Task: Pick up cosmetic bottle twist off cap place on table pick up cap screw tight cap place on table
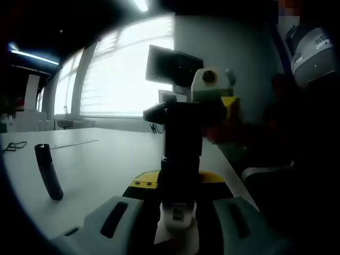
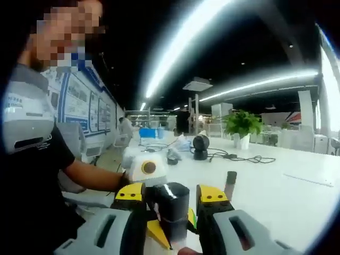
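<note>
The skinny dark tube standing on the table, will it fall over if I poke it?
Probably. The dark tube is tall and thin and stands on one small end on the white table, so a poke near its top would likely tip it. It looks round, so it might roll afterwards. It seems small, so probably light.

A white worktop [image 1: 95, 159] is seen across the lower left of the left gripper view, and behind it a wide window [image 1: 122, 74] covered by bright blinds fills the upper middle. A grey wall [image 1: 234, 48] is seen at the upper right, with a dark monitor [image 1: 172, 66] in front of it. In the right gripper view, long ceiling light strips [image 2: 212, 26] are seen overhead, posters [image 2: 87, 111] at the left on a wall, and a potted plant [image 2: 241, 127] at centre right.
</note>
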